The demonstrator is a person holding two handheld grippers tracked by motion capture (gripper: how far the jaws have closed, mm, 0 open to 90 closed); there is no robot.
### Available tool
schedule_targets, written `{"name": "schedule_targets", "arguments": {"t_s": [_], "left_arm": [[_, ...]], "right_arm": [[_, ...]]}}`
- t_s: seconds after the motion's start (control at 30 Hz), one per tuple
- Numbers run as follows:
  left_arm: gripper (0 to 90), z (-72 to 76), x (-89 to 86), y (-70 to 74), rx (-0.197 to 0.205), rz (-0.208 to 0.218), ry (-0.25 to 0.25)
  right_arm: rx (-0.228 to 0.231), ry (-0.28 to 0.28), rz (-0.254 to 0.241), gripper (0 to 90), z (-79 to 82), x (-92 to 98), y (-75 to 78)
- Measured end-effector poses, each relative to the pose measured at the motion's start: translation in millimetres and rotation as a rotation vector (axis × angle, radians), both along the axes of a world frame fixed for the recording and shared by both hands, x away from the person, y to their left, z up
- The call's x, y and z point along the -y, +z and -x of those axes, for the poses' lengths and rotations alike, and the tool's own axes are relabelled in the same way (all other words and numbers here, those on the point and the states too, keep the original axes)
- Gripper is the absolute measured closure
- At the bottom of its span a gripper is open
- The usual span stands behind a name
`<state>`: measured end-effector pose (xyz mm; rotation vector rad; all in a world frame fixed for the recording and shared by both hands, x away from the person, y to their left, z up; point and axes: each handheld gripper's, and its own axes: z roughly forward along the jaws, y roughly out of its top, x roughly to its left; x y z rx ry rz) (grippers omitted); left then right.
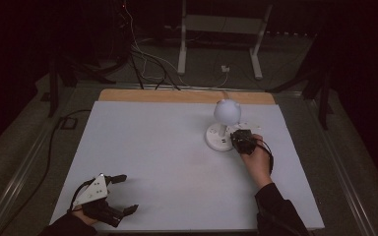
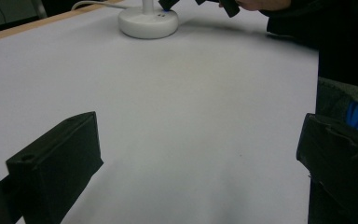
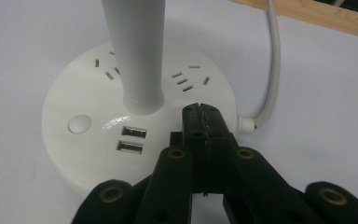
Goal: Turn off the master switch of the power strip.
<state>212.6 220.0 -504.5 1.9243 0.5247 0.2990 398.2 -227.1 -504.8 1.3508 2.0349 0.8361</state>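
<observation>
The white desk lamp (image 1: 222, 129) stands on the right half of the bench (image 1: 167, 162), toward its far edge. Its round base (image 3: 98, 140) lies flat on the white sheet, and the upright stem (image 3: 135, 56) rises from the middle of the base to a rounded head (image 1: 227, 112). The top of the base carries socket slots, two USB ports (image 3: 133, 139) side by side in a stack, and a round button (image 3: 79, 124) to their left in the right gripper view. A white cable (image 3: 272, 70) leaves the base's edge and runs toward the wooden strip (image 1: 187, 96) at the bench's far edge.

The right hand-held gripper (image 3: 200, 116) sits at the base's near right side, its jaws pressed together with nothing between them; the closed tips lie over the base's top just beside the foot of the stem, near the USB ports.

The left hand-held gripper (image 1: 123, 194) rests well apart, at the bench's near left corner, its jaws spread wide over the bare sheet, gripping nothing.
</observation>
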Motion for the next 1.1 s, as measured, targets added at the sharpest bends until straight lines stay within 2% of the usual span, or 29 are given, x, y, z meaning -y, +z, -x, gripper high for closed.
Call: {"name": "schedule_targets", "arguments": {"t_s": [0.07,0.1,0.13,0.17,0.2,0.37,0.47,0.57,0.6,0.63,0.73,0.8,0.83,0.87,0.93,0.97,1.0,1.07,1.1], "left_arm": [[0.3,-0.4,-0.4,-0.1,-0.002,0.004,0.005],[0.4,-0.8,-0.6,-0.2,-0.003,0.003,0.004],[0.3,-1.0,-0.5,-0.4,-0.006,0.005,0.005],[0.3,-1.3,-0.5,-0.6,-0.007,0.004,0.006],[0.3,-1.5,-0.3,-0.6,-0.005,0.002,0.006],[0.3,-1.2,-0.5,-0.4,-0.005,0.003,0.008],[0.3,-1.1,-1.1,-0.2,-0.004,0.004,0.010],[0.3,-0.9,-1.1,0.1,0.002,-0.001,0.013],[0.3,-0.9,-1.1,0.1,0.002,-0.001,0.013],[0.3,-0.7,-1.2,0.5,0.006,0.002,0.015],[0.3,-0.5,-1.1,0.7,0.008,0.002,0.017],[0.3,-0.5,-1.4,0.7,0.006,0.003,0.017],[0.3,-0.5,-1.4,0.7,0.006,0.003,0.017],[0.3,-0.5,-1.4,0.6,0.005,0.003,0.017],[0.3,-0.6,-1.2,0.5,0.006,0.001,0.018],[0.3,-0.5,-1.0,0.5,0.006,0.000,0.016],[0.3,-0.5,-1.0,0.5,0.006,0.000,0.016],[0.3,-0.4,-0.9,0.6,0.007,-0.001,0.015],[0.3,-0.3,-1.0,0.7,0.007,-0.001,0.015]], "right_arm": [[-0.001,0.001,-0.025,90.0,-0.1,2.7,-0.2],[0.011,0.000,-0.074,90.0,0.5,5.1,1.1],[0.000,-0.007,-0.075,90.0,-0.2,5.1,2.3],[0.016,-0.003,-0.052,90.0,0.2,4.0,2.8],[0.029,0.002,-0.060,90.0,0.8,4.4,3.5],[0.041,0.001,-0.081,89.4,3.2,8.1,10.6],[0.060,0.011,-0.090,80.1,6.6,10.2,16.0],[0.065,0.020,-0.111,64.2,9.6,12.7,20.7],[0.065,0.020,-0.111,64.2,9.6,12.7,20.7],[0.070,0.029,-0.128,47.9,11.5,13.7,21.9],[0.071,0.078,-0.168,26.1,15.9,13.9,24.0],[0.082,0.107,-0.190,20.0,20.8,14.4,26.2],[0.082,0.107,-0.190,20.0,20.8,14.4,26.2],[0.075,0.147,-0.209,14.4,24.9,16.2,28.4],[0.079,0.161,-0.225,12.7,27.2,17.3,29.8],[0.076,0.199,-0.248,6.3,30.7,18.6,32.1],[0.076,0.199,-0.248,6.3,30.7,18.6,32.1],[0.061,0.243,-0.278,1.8,35.2,18.9,34.7],[0.062,0.254,-0.274,0.8,36.6,18.7,35.5]]}}
